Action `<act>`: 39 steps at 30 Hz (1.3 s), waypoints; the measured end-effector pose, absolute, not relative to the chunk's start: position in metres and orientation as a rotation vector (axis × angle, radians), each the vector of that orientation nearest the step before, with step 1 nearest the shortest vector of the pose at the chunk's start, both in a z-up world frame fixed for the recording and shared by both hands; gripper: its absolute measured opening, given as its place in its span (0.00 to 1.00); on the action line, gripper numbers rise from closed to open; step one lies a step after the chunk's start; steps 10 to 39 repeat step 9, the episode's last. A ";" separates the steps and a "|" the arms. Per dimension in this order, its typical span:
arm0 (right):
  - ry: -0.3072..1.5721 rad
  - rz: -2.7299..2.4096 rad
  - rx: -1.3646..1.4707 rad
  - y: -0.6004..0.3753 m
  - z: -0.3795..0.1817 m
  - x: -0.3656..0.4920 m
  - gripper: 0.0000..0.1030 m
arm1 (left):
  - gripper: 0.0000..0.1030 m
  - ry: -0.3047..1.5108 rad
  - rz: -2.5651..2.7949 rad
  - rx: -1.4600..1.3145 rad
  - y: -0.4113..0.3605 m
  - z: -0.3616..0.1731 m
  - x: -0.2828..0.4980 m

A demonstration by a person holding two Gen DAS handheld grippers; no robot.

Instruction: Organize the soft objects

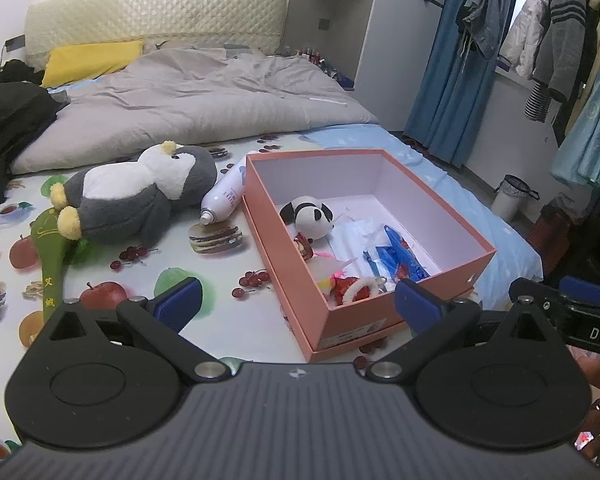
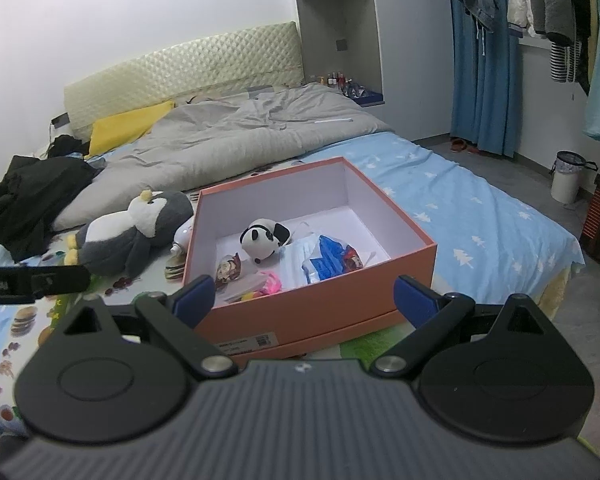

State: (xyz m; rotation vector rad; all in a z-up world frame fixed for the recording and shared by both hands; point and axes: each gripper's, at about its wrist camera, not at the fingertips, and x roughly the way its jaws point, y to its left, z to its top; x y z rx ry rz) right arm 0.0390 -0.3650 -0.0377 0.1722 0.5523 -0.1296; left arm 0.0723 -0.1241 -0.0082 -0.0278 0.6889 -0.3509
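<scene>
Nearest the lens in the left wrist view, the left gripper (image 1: 298,304) fills the bottom of the frame with its blue pads spread wide apart and nothing between them. Just past it, in the lower centre, stands an open orange box (image 1: 428,208) on the bed (image 1: 204,264), whose sheet is printed with fruit and burgers. Inside the box a small panda plush (image 1: 310,216) lies toward the left wall, with face masks (image 1: 356,236), blue packets (image 1: 400,256) and a red-and-white trinket beside it. Left of the box, at centre left, a large grey penguin plush (image 1: 132,196) lies on its back on the sheet. A white spray bottle (image 1: 224,196) lies between the penguin's head and the box wall. A green paddle (image 1: 50,264) lies under the penguin's feet.

From the right wrist view, the right gripper (image 2: 304,298) occupies the bottom, its jaws likewise wide apart and empty, just short of the box's near wall. Its tip shows at the right edge of the left view.
</scene>
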 end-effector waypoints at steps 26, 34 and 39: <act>0.556 -0.116 0.153 -0.361 -0.037 0.039 0.95 | 1.00 0.693 -0.354 -0.035 -0.125 -0.009 0.071; 0.556 -0.116 0.153 -0.361 -0.037 0.039 0.95 | 1.00 0.693 -0.354 -0.035 -0.125 -0.009 0.071; 0.556 -0.116 0.153 -0.361 -0.037 0.039 0.95 | 1.00 0.693 -0.354 -0.035 -0.125 -0.009 0.071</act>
